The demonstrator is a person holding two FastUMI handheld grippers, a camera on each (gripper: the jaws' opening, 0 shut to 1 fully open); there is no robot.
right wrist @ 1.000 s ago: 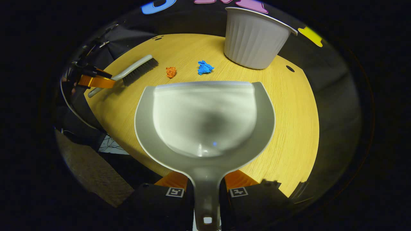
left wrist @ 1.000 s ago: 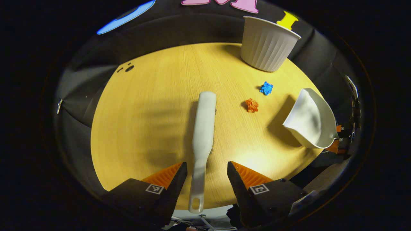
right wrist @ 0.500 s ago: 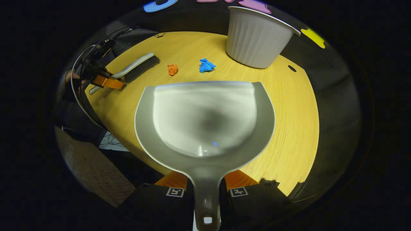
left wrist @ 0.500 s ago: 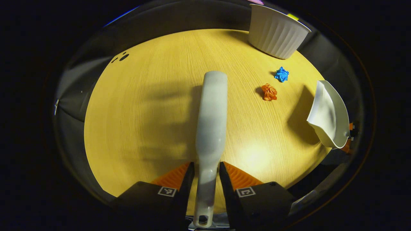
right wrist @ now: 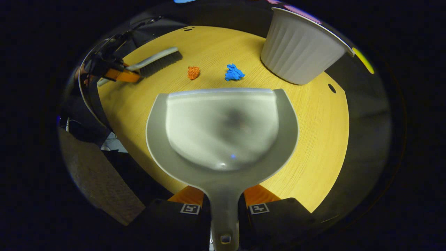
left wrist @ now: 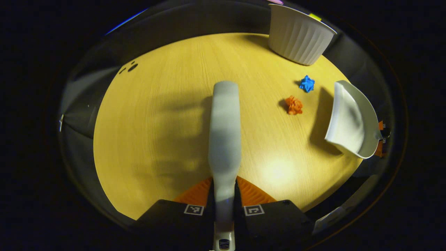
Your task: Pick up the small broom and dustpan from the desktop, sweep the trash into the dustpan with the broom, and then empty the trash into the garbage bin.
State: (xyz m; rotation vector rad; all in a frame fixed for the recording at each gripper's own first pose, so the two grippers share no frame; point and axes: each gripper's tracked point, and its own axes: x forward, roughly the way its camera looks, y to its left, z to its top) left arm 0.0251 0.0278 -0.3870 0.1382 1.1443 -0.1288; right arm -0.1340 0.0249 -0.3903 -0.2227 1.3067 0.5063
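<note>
My left gripper (left wrist: 223, 190) is shut on the handle of the grey broom (left wrist: 224, 129), whose back runs straight ahead over the round wooden table (left wrist: 156, 115). In the right gripper view that broom (right wrist: 158, 61) shows its dark bristles at the far left. The right gripper (right wrist: 223, 197) is shut on the handle of the grey dustpan (right wrist: 223, 129), held above the table. In the left gripper view the dustpan (left wrist: 350, 120) hangs at the right edge. An orange paper ball (left wrist: 294, 105) (right wrist: 193, 72) and a blue paper ball (left wrist: 307, 84) (right wrist: 233, 72) lie beyond the pan's lip.
A white ribbed garbage bin (left wrist: 299, 35) (right wrist: 301, 52) stands at the table's far right side. Small dark holes (left wrist: 131, 67) mark the table's far left rim. Floor and cables (right wrist: 111, 146) show below the table's near edge.
My left gripper has closed on the broom handle and lifted it. The right gripper has carried the dustpan nearer the paper balls and the bin.
</note>
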